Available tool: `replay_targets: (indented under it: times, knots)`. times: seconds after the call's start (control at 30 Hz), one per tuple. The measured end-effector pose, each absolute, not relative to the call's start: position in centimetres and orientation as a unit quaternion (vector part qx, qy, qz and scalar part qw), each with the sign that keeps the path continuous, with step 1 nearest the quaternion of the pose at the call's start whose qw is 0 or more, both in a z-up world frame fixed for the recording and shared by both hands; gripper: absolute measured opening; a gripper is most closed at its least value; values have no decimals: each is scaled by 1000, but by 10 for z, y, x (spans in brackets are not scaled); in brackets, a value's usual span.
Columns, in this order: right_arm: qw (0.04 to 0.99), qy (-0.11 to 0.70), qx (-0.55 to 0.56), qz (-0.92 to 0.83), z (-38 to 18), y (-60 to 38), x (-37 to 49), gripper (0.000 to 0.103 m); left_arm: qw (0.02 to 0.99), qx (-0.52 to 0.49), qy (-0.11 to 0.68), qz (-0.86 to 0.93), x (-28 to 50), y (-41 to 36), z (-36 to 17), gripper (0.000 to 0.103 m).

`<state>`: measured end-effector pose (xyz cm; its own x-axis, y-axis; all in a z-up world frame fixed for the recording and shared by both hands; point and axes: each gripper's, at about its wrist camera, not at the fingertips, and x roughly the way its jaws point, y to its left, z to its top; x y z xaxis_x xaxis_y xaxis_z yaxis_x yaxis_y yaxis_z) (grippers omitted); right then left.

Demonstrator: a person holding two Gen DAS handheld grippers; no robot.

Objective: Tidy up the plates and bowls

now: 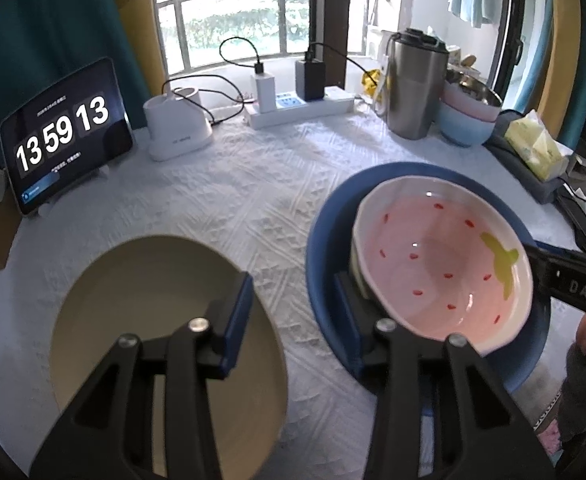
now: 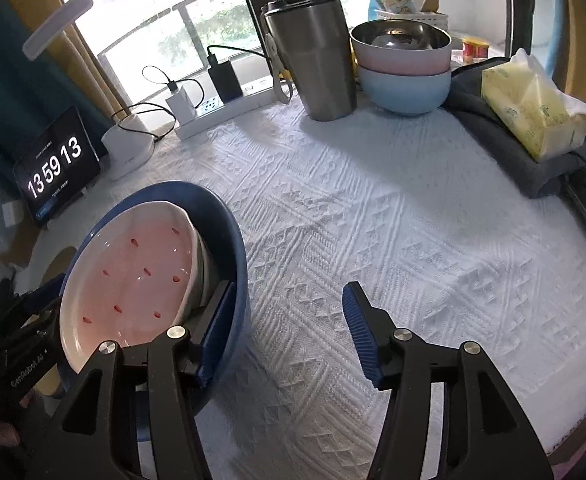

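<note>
Pink bowl (image 1: 441, 260) w/ red dots & a green leaf sits tilted in blue bowl (image 1: 333, 216). Left tool (image 1: 293, 304) & right tool (image 2: 289, 332) gape, holding nothing.

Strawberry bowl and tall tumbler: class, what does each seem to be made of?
Strawberry bowl: probably glazed ceramic; glossy pink surface with bright highlights and painted seeds. Tall tumbler: likely brushed stainless steel, a dull grey metallic sheen; the dark lid looks plastic.

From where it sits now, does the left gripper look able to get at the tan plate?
Probably yes. The left gripper is open beside the tan plate, one finger already over its rim; nothing lies on it. The other finger sits at the blue plate under the pink strawberry bowl.
</note>
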<state>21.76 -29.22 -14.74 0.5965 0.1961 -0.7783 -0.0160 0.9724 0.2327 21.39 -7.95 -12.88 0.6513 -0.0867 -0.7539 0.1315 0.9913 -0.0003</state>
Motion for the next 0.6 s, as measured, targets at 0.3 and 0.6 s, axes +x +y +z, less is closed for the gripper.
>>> replay_targets:
  times: [0.3,0.6]
  knots:
    - [889,426,129,104,-149,-283,215,16,912,37,402,-74,210,-91,-127,13]
    - [891,426,118,101,-148,-277,213,11,913,23,398,-85,209,-88,-125,12]
